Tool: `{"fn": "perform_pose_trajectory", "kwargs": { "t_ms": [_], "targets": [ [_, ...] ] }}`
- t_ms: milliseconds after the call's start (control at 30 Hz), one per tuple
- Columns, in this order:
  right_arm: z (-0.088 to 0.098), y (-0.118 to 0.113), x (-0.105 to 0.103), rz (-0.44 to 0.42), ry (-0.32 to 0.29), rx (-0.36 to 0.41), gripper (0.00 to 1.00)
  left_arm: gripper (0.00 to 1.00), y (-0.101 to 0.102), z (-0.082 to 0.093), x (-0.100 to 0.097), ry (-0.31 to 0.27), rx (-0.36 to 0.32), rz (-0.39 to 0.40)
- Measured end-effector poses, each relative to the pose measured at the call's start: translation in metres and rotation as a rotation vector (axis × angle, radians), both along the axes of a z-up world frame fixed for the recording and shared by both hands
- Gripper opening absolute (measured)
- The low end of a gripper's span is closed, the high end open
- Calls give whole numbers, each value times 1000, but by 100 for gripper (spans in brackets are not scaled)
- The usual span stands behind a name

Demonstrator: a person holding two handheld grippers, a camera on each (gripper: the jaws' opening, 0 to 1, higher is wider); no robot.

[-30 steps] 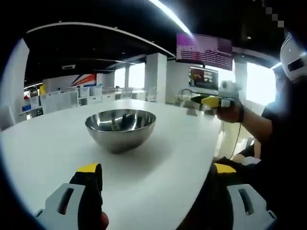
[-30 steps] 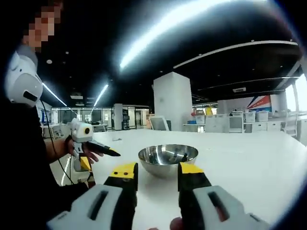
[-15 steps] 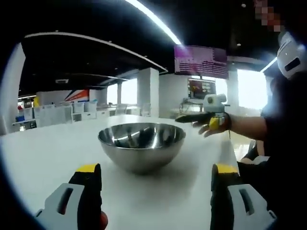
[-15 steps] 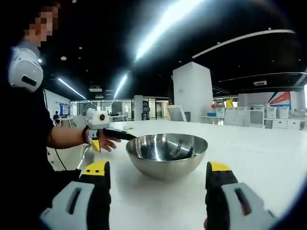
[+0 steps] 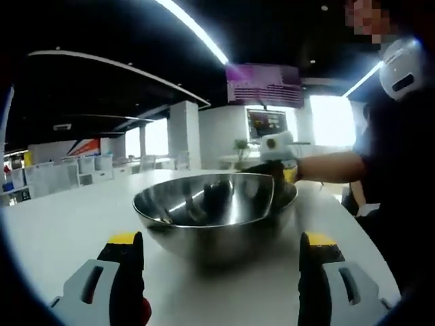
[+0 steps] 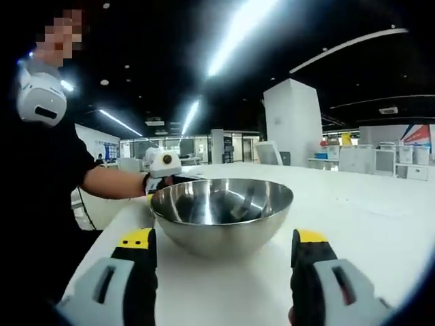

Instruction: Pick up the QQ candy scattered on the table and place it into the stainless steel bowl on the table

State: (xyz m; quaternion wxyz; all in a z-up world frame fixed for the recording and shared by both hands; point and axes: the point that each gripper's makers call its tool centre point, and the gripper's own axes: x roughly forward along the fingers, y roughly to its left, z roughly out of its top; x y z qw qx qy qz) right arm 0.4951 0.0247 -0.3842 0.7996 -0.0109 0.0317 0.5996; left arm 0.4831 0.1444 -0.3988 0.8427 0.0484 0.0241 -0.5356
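The stainless steel bowl [image 5: 216, 216] [image 6: 221, 213] stands on the white table [image 6: 380, 224] directly ahead of both grippers, centred between each pair of jaws. Left gripper [image 5: 221, 282] and right gripper [image 6: 223, 275] are released, jaws wide, grasping nothing. No QQ candy is discernible, so neither gripper can be judged nearer.

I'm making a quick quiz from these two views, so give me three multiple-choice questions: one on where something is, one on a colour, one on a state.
1. Where does the bowl stand?
A. on the white table
B. on a chair
C. on the floor

2. What colour are the jaw tips of the left hand-held gripper?
A. red
B. yellow
C. green

3. How do the jaws of the right hand-held gripper stand?
A. shut on a candy
B. shut, empty
C. wide apart, empty

Answers:
1. A, the bowl rests on the white tabletop in both views.
2. B, both tips show yellow caps.
3. C, the jaws stand well apart with the bowl seen between them.
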Motion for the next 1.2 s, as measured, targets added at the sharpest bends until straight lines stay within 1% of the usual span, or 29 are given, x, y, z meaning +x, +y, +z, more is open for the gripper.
{"fn": "perform_pose_trajectory", "kwargs": {
  "t_ms": [67, 100, 233, 367, 567, 600, 700, 833, 1067, 1200],
  "targets": [
    [1, 6, 1, 32, 2, 7, 83, 96, -4, 1, 4, -6, -6, -24],
    [-3, 9, 2, 51, 13, -3, 83, 96, -4, 0, 8, -6, -11, -26],
    [-10, 17, 8, 76, 36, -4, 84, 96, -8, -2, 16, 7, -24, -53],
    [-9, 28, 0, 119, 32, 5, 87, 96, -11, -1, 19, 14, -40, -67],
    [-10, 33, 0, 109, 28, 9, 89, 96, -10, -1, 20, 10, -48, -66],
    [-11, 29, 6, 104, 29, 7, 89, 96, -10, 0, 19, 5, -51, -66],
    [-13, 26, 7, 97, 14, 1, 89, 96, -11, 1, 18, -6, -50, -64],
    [-14, 24, 7, 93, 24, 8, 88, 96, -11, 1, 18, 0, -59, -64],
    [-15, 21, 8, 89, 22, -2, 88, 96, -15, 2, 16, -1, -34, -57],
    [-5, 17, 14, 85, 8, 8, 88, 96, -17, 6, 20, 1, -26, -46]
  ]
}}
